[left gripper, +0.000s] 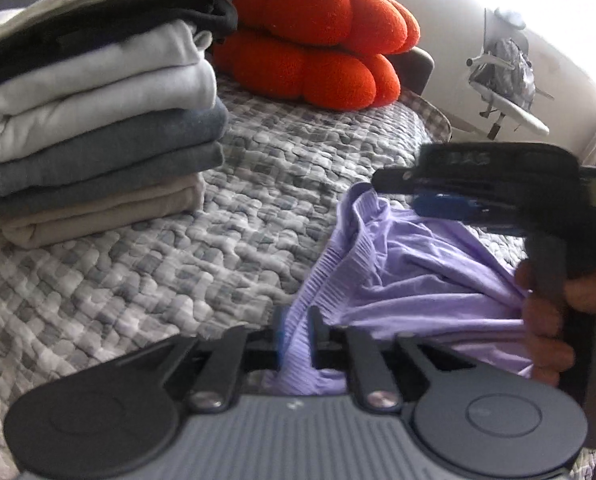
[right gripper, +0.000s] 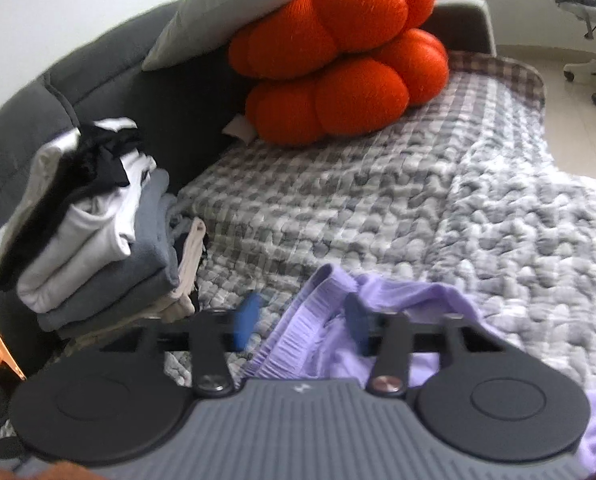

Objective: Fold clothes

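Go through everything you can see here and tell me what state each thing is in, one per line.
Left gripper: shut on the lilac garment's ribbed band.
Right gripper: open, band between its fingers.
Lilac garment: crumpled, unfolded.
Stack of clothes: folded, piled.
Orange cushion: propped against the sofa back.
Quilt: spread out.

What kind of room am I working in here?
Likely a living room or bedroom at home: a grey sofa back behind a quilted checked cover, orange cushions, a stack of folded clothes, and an office chair on the floor.
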The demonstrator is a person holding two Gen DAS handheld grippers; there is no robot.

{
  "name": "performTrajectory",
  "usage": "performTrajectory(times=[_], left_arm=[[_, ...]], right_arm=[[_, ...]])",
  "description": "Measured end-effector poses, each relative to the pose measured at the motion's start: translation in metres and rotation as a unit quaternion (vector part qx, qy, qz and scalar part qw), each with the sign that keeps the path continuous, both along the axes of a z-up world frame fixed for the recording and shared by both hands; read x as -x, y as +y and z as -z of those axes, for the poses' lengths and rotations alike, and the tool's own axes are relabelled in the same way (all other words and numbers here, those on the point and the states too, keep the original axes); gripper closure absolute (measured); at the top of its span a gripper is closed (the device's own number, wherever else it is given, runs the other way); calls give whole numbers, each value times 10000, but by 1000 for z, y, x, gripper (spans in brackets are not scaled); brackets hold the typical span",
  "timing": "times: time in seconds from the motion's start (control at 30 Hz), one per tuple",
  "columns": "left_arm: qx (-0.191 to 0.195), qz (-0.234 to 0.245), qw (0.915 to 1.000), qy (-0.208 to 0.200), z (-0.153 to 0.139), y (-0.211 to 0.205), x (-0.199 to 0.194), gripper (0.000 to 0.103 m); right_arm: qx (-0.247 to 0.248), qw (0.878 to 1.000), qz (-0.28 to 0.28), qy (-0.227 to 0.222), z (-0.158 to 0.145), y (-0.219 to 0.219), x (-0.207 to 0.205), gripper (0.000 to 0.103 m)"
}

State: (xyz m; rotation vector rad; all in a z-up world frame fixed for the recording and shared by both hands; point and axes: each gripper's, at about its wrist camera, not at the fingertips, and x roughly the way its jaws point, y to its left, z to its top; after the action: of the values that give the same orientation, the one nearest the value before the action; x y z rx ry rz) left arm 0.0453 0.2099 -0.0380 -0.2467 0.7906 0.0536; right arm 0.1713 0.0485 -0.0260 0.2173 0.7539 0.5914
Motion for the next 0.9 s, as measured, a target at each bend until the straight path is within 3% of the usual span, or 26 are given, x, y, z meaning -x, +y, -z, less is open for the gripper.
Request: performTrajectory(times=[0.07,0.37,0.9], left_arm=[[-34,8,10000,11,-3,-5,0,66],[-188,43,9998,62,-19,-25,2,46],[-172,672,9976,-9,-43,-94,-4,35]], right_arm=[[-6,10000,-1,-3,-4,-6,3,49],[100,9997,127,-177,-24,-43,26,49],[72,9972,738,-99,-41,-127,63,47]])
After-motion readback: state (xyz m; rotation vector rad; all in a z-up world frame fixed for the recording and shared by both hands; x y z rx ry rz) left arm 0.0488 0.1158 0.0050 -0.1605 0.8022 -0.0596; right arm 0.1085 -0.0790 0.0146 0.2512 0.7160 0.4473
